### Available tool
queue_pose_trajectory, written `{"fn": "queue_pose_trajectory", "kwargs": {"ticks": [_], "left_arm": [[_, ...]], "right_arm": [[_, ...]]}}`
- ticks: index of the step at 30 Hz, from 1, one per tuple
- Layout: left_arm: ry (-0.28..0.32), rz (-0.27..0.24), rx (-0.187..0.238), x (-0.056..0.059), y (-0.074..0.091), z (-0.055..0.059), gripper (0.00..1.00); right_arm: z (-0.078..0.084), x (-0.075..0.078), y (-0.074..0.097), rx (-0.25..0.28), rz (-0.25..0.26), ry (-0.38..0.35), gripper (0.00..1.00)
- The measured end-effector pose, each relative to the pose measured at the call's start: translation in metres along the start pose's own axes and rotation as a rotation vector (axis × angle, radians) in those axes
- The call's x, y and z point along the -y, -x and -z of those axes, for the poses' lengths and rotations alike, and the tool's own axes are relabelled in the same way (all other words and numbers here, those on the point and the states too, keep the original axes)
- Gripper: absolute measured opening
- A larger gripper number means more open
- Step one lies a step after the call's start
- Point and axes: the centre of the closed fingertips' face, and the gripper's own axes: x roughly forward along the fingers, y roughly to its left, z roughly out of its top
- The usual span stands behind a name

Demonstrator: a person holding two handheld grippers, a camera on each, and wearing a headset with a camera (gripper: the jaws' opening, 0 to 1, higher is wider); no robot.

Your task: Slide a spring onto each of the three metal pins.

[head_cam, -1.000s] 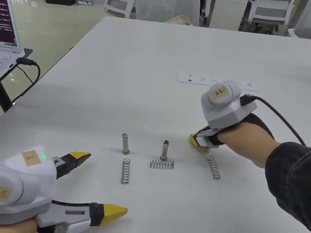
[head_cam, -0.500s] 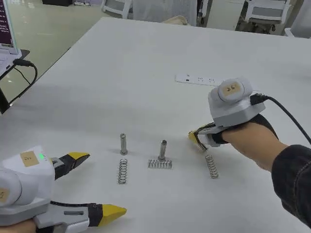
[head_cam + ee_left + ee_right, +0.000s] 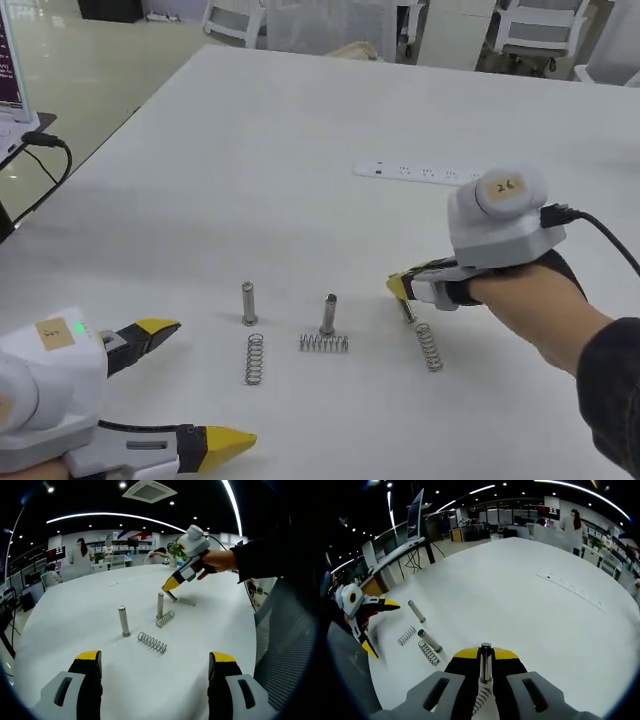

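— The grippers?
— The right gripper [image 3: 403, 289] was clamped on a metal pin [image 3: 485, 662]; the left gripper [image 3: 155, 656] gaped wide, holding nothing, by the white table's [image 3: 300, 150] near edge.
— Around them?
— The left pin [image 3: 248, 302] and middle pin [image 3: 328, 313] stood upright, springs [image 3: 254, 358] lying beside; office chairs [image 3: 530, 25] stood beyond the far edge.

Pins [image 3: 249, 302], springs [image 3: 324, 343] clutter centre; far table [image 3: 300, 150] seemingly open.

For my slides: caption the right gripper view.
Right gripper clamps one pin beside a spring; two more pins stand on the white table by loose springs.
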Motion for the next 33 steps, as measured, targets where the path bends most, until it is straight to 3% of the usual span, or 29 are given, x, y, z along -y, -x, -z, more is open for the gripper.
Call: {"fn": "queue_pose_trajectory", "kwargs": {"ticks": [33], "left_arm": [[-0.015, -0.005, 0.001, -0.001, 0.002, -0.004, 0.85]], "right_arm": [[0.021, -0.024, 0.031, 0.069, -0.059, 0.046, 0.06]]}}
